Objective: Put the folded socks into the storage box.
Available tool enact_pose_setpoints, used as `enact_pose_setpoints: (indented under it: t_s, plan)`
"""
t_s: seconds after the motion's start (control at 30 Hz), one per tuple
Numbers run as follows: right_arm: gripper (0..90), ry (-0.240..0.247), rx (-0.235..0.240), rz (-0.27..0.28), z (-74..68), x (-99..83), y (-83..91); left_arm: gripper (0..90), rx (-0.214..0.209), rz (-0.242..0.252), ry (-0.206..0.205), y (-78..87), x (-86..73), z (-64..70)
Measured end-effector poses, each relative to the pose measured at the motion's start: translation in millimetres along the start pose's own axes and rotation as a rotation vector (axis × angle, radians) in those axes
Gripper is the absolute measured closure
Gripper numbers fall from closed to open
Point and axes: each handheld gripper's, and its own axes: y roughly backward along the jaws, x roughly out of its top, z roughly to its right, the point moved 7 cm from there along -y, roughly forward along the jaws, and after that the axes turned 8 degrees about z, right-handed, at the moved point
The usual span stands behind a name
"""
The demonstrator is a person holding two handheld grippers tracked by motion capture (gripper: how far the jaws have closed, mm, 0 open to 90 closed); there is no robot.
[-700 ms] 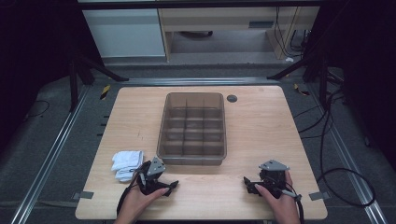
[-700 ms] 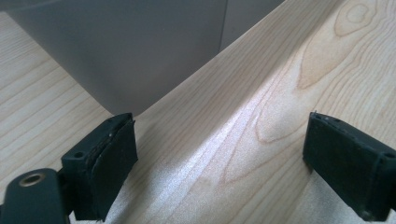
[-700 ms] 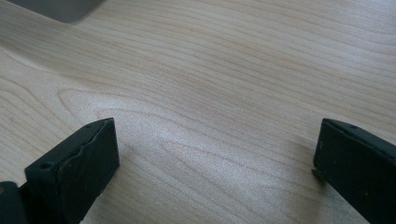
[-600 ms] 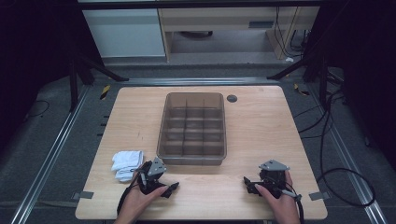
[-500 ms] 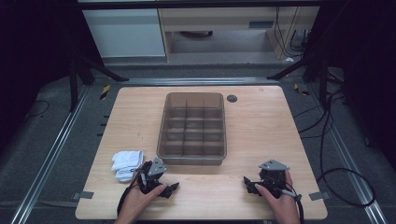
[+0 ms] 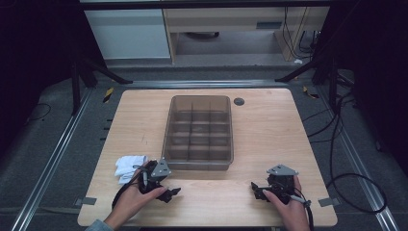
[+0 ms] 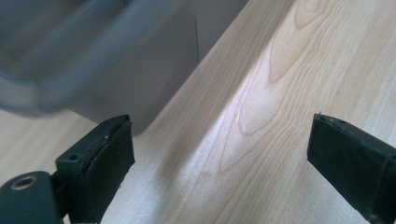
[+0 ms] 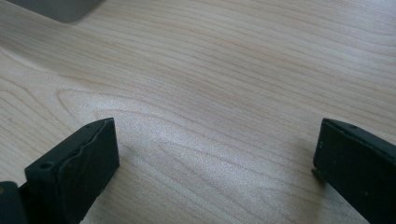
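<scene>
With both pairs of jaws spread wide and empty, left gripper (image 6: 169, 193) should swing toward the white cloth (image 6: 129, 166) behind its fingers — low, square — while right gripper (image 6: 256, 188) waits.

Left gripper (image 6: 166, 194) shifted very slightly on the counter (image 6: 269, 130) — fingers (image 7: 100, 163) spread wide beside the compartment tray (image 6: 199, 132), no other change to be made out.

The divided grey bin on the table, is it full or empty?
Empty. In the high view, the divided grey bin shows bare compartments down to the floor; nothing lies in any of them. The white cloth lies outside it, on the table.
</scene>
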Motion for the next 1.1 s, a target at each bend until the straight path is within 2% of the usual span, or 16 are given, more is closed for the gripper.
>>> enact_pose_setpoints:
  t_s: [0.1,0.13,0.2,0.27,0.37,0.43,0.5,0.57,0.6,0.8,0.83,1.03,1.07,1.1]
  plan:
    - [0.3,0.0,0.0,0.0,0.0,0.0,0.0,6.9,-0.007,-0.028,-0.043,6.3,6.7,-0.2]
    - [0.3,0.0,0.0,0.0,0.0,0.0,0.0,6.9,-0.018,-0.031,-0.033,7.3,9.1,1.4]
    - [0.3,0.0,0.0,0.0,0.0,0.0,0.0,7.0,-0.042,-0.054,-0.05,8.9,11.9,3.9]
    - [0.3,-0.003,0.0,-0.002,-0.3,-0.2,0.3,6.9,-0.039,-0.073,-0.074,9.4,12.7,5.0]
    - [0.4,-0.001,-0.001,-0.002,-0.3,-0.5,0.9,5.8,-0.04,-0.114,-0.07,13.1,12.3,5.0]
    - [0.4,-0.002,0.0,-0.002,-0.3,-0.4,0.9,6.0,-0.035,-0.118,-0.064,14.8,12.2,4.2]
    - [0.3,-0.004,-0.001,-0.003,-0.5,-0.5,0.9,5.8,-0.034,-0.139,-0.066,24.9,12.0,-0.1]
    - [0.3,-0.001,0.0,-0.002,-0.3,-0.4,0.9,5.8,-0.029,-0.139,-0.068,28.9,12.6,-2.2]
    - [0.3,-0.004,-0.001,-0.003,-0.5,-0.5,0.9,5.6,-0.023,-0.126,-0.068,36.3,14.7,-6.1]
    - [0.3,-0.006,0.0,-0.004,-0.6,-0.5,1.1,5.3,-0.015,-0.15,-0.107,54.3,16.6,-16.6]
    - [0.3,-0.001,0.0,-0.002,-0.3,-0.4,0.9,5.3,-0.006,-0.155,-0.117,60.7,16.9,-21.9]
    - [0.3,-0.003,-0.002,-0.003,-0.3,-0.5,0.8,5.0,0.019,-0.169,-0.133,74.2,17.8,-34.4]
    - [0.3,-0.003,-0.001,-0.003,-0.4,-0.5,0.9,4.8,0.032,-0.175,-0.156,79.8,18.5,-40.5]
    - [0.3,-0.004,-0.001,-0.003,-0.4,-0.5,0.9,4.8,0.041,-0.176,-0.161,82.7,19.2,-43.9]
